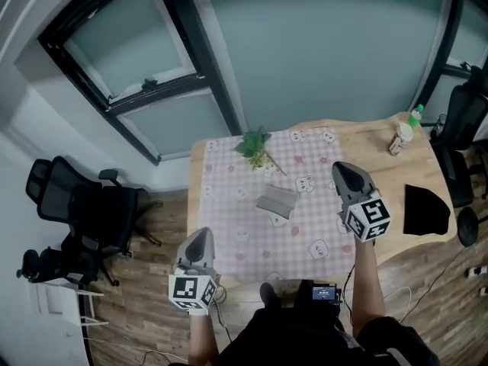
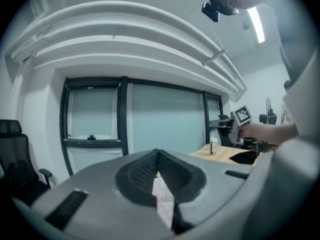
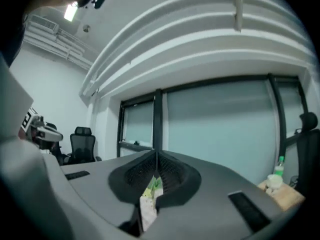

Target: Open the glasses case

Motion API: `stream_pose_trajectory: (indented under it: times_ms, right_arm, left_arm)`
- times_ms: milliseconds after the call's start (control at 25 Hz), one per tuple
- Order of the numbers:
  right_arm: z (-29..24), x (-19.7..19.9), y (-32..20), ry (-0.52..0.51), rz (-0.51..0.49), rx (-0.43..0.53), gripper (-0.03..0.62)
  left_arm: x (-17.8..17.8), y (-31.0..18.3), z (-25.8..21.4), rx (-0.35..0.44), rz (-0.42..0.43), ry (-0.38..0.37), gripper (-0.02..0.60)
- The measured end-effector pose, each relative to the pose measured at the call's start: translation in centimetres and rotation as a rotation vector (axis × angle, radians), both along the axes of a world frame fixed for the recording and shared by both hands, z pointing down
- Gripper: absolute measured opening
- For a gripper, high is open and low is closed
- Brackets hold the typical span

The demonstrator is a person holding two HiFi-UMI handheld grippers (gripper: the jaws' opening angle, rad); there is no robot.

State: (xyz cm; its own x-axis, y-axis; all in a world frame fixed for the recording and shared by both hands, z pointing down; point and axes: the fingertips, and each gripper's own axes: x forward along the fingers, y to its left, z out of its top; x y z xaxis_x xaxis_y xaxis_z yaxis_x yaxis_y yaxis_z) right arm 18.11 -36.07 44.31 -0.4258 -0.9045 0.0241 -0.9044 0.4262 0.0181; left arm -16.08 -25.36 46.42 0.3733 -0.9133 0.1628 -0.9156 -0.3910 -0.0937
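Note:
The grey glasses case (image 1: 276, 203) lies near the middle of the pink checked cloth (image 1: 229, 204) on the wooden table (image 1: 381, 174); from here I cannot tell whether its lid is up. My left gripper (image 1: 203, 233) hovers at the table's near left corner, jaws closed with nothing in them (image 2: 158, 153). My right gripper (image 1: 341, 166) is held up over the cloth's right edge, to the right of the case and apart from it, its jaws also together and empty (image 3: 156, 154). Both grippers point toward the window wall.
A green plant sprig (image 1: 255, 147) lies at the cloth's far edge. A green-capped bottle (image 1: 414, 115) and a small bottle (image 1: 396, 139) stand at the far right corner, a black object (image 1: 425, 210) at the right edge. Office chairs (image 1: 76, 204) stand left and right of the table.

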Motion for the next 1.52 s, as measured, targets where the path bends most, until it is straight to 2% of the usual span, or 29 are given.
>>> stream_pose_trajectory:
  times_ms: [160, 280, 400, 560, 1040, 1520]
  right_arm:
    - [-8.5, -0.6, 6.6, 0.046, 0.116, 0.168, 0.018]
    - [-10.8, -3.0, 8.9, 0.065, 0.118, 0.217, 0.018]
    - [-9.9, -4.7, 9.1, 0.063, 0.098, 0.192, 0.018]
    - [-8.4, -4.9, 9.2, 0.047, 0.098, 0.146, 0.018]
    - [-10.3, -5.7, 10.3, 0.054, 0.103, 0.192, 0.017]
    - [-10.2, -5.3, 10.4, 0.054, 0.107, 0.184, 0.017]
  left_arm:
    - [0.0, -2.6, -3.7, 0.091, -0.001, -0.002, -0.002]
    - [-0.7, -3.9, -5.6, 0.119, -0.011, 0.007, -0.002]
    - [-0.4, -4.3, -6.6, 0.132, -0.007, 0.010, -0.002]
    - [0.6, -4.1, -7.5, 0.147, 0.015, 0.011, -0.002]
    - [0.5, -3.6, -9.1, 0.178, 0.032, 0.014, -0.002]
    - [1.9, -3.9, -9.6, 0.196, 0.071, 0.012, -0.002]
